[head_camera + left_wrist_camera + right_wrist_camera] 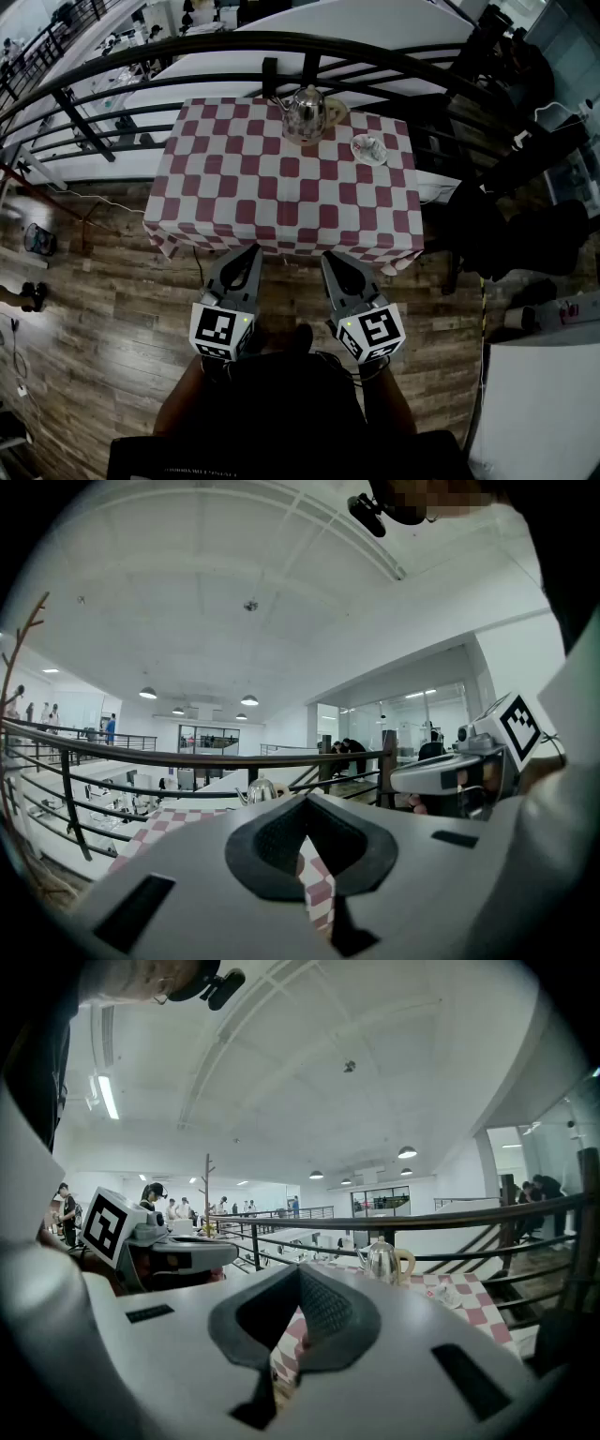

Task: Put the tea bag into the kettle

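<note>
A shiny metal kettle [305, 113] stands with its lid on at the far edge of a table with a red-and-white checked cloth [281, 187]. To its right lies a small white saucer with the tea bag [368, 148] on it. My left gripper [253, 252] and right gripper [329, 258] hang side by side just short of the table's near edge, both shut and holding nothing. The kettle [262, 790] shows small in the left gripper view. In the right gripper view the kettle [382, 1260] and the tea bag [448, 1294] sit beyond the jaws.
A dark curved metal railing [234, 52] runs right behind the table. Dark chairs or bags [525, 225] stand to the table's right. The floor [94, 319] is wooden planks. People stand far off in the hall.
</note>
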The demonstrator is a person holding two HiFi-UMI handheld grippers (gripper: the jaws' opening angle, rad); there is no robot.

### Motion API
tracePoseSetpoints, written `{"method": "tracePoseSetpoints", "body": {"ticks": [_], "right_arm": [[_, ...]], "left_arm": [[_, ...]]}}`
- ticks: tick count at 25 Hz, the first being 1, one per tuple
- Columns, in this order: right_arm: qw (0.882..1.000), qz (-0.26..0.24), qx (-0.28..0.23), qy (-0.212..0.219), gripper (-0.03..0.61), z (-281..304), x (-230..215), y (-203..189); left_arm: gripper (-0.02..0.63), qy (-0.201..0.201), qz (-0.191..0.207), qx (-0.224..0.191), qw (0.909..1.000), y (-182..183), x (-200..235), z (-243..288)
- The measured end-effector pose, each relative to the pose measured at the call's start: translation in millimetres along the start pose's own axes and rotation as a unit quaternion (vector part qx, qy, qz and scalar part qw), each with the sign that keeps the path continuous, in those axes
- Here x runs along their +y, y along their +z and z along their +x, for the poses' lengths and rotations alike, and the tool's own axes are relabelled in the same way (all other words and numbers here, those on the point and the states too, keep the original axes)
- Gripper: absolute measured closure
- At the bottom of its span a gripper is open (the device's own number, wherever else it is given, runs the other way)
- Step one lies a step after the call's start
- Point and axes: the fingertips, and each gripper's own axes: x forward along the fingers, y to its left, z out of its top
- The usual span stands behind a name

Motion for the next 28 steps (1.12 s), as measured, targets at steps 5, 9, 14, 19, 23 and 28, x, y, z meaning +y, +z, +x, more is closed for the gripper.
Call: {"method": "tracePoseSetpoints", "body": {"ticks": [5,9,14,19,23,28], "right_arm": [[1.0,0.001,0.0,0.0,0.566,-0.2,0.8,-1.5],[1.0,0.001,0.0,0.001,0.566,-0.5,1.4,-1.5],[1.0,0.014,-0.017,0.019,0.563,-0.4,3.6,1.6],[0.999,0.023,-0.017,0.018,0.545,-0.5,-3.5,-0.1],[1.0,0.02,-0.012,0.013,0.545,-4.4,-11.0,-3.0],[1.0,0.017,-0.009,0.011,0.545,-15.8,-29.5,-7.6]], "left_arm": [[0.614,0.0,0.002,0.002,1.0,-2.4,-0.7,-0.7],[0.614,0.0,0.002,0.001,1.0,-2.5,-1.5,-1.2],[0.614,-0.001,0.004,0.001,1.0,-3.9,-1.8,-0.6],[0.614,-0.008,-0.001,0.002,1.0,-2.0,-4.4,4.5],[0.614,-0.004,-0.002,0.007,1.0,-7.2,-5.1,9.3],[0.614,-0.002,-0.006,0.004,1.0,-5.7,-14.4,20.3]]}}
